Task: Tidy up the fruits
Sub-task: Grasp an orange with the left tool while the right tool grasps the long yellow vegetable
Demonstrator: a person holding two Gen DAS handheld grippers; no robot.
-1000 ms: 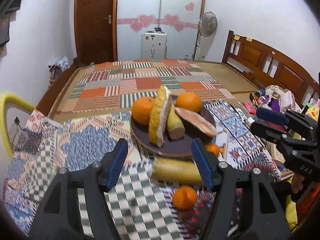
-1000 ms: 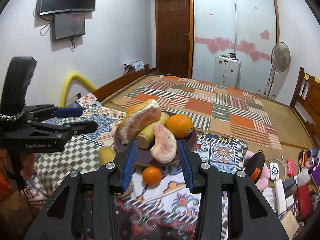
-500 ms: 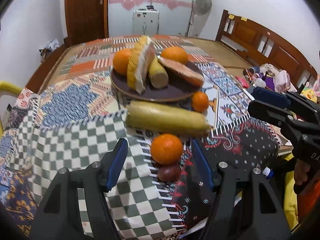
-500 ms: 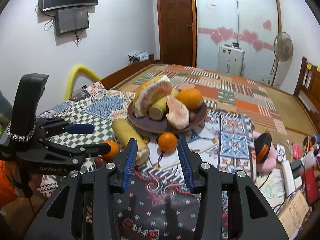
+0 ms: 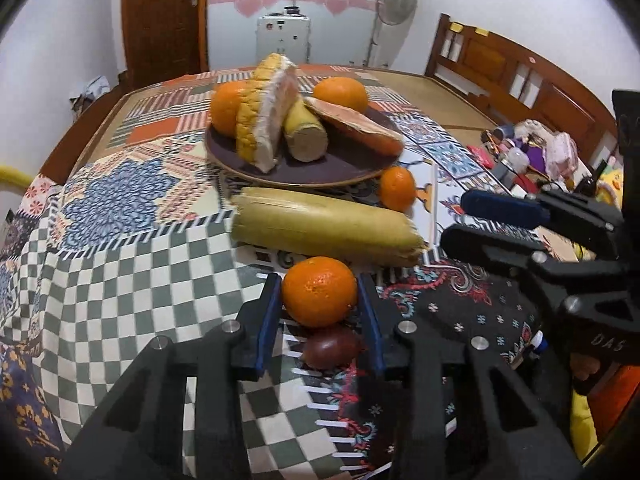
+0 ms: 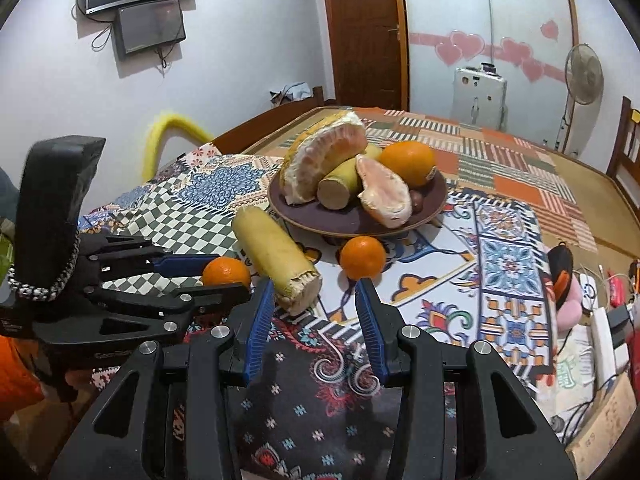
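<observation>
A dark brown plate [image 5: 320,168] holds two oranges, pomelo wedges and a yellow-green stalk piece. In front of it lie a long yellow-green stalk [image 5: 324,230], a small tangerine [image 5: 397,188] and a nearer tangerine [image 5: 319,291] with a dark red-brown fruit [image 5: 331,347] below it. My left gripper [image 5: 319,300] has closed on the nearer tangerine, its blue pads against both sides. My right gripper [image 6: 316,300] is open and empty, close to the stalk's cut end [image 6: 298,288], with the small tangerine [image 6: 362,257] just beyond. The plate [image 6: 352,220] shows there too.
The fruit lies on patchwork cloths over a bed. Toys and clutter [image 5: 532,152] crowd the right edge, with a wooden headboard [image 5: 520,80] behind. A black-orange item [image 6: 562,268] and cables lie right. A yellow hoop [image 6: 176,128] stands left.
My left gripper moved forward and down and closed its jaws around the nearer tangerine. My right gripper pulled back and lower, toward the stalk's cut end.
</observation>
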